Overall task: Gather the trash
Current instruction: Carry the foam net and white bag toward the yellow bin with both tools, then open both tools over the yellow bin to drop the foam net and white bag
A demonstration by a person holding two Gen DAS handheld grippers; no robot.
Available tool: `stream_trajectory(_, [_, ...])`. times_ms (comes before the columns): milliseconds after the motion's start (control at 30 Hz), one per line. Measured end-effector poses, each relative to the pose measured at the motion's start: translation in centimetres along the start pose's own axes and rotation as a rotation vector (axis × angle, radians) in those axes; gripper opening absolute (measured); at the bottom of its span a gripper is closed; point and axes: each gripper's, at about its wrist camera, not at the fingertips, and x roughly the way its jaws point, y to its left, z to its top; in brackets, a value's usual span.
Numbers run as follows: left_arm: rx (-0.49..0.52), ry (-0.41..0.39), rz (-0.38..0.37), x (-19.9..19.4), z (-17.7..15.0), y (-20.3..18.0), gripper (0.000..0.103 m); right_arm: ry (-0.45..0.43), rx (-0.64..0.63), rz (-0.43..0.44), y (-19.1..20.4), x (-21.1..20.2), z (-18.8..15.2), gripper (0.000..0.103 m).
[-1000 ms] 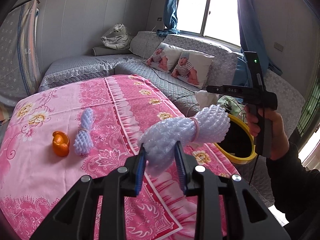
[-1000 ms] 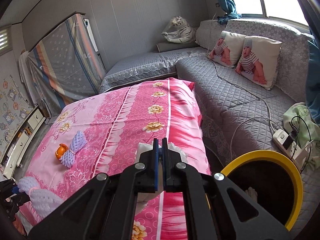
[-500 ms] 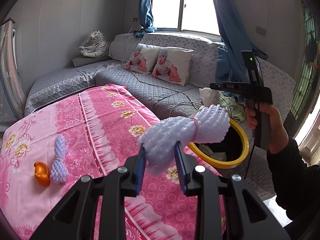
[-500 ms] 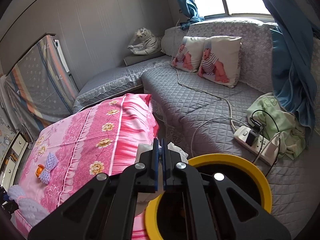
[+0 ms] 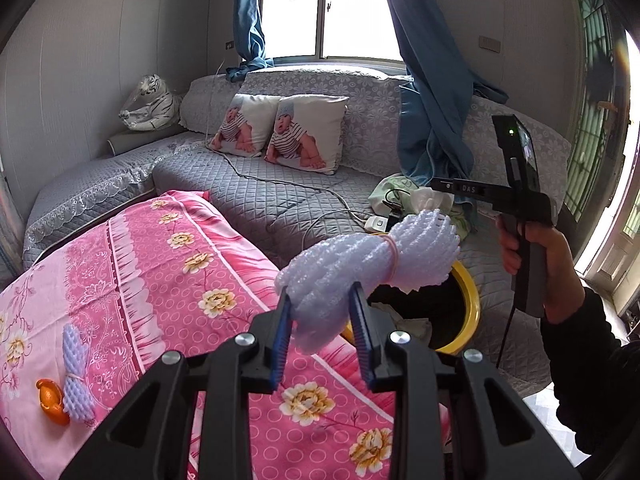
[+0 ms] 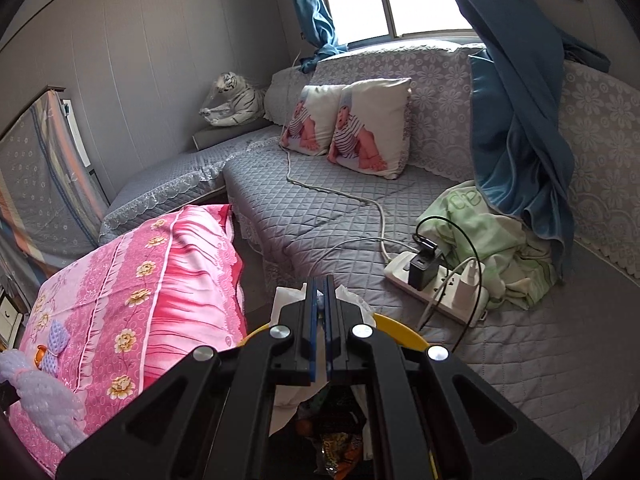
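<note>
The left gripper pinches a bundle of lavender foam netting, soft, knobbly and cinched by a rubber band, held in the air near the yellow-rimmed bin. The right gripper, fingers pressed almost together, clamps a crumpled white tissue directly above the bin's round rim. Inside the dark bin lie crumpled wrappers. On the pink floral cloth, far left, a second foam net touches a glossy orange object.
</note>
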Motion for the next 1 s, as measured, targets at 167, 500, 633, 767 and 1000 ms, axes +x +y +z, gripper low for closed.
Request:
stream_trajectory(167, [0.003, 0.007, -0.004, 1.8, 0.9, -0.9, 0.027, -0.008, 0.021, -0.048, -2.1, -0.2, -0.3, 0.002])
stream_trajectory(500, [-0.019, 0.021, 0.029, 5.8, 1.9, -1.8, 0.027, -0.005, 0.029, -0.081, -3.4, 0.4, -1.6, 0.002])
stream_trajectory(633, [-0.034, 0.038, 0.021, 8.0, 2.4, -2.3, 0.027, 0.004, 0.027, -0.081, -3.2, 0.7, -2.2, 0.002])
stream_trajectory(767, [-0.033, 0.059, 0.004, 10.7, 2.5, -3.1, 0.027, 0.017, 0.024, -0.085, -3.2, 1.0, -2.7, 0.002])
stream_trajectory(1000, [-0.081, 0.097, -0.03, 14.8, 2.5, -3.8, 0.027, 0.043, 0.025, -0.094, -3.6, 1.5, -3.8, 0.002])
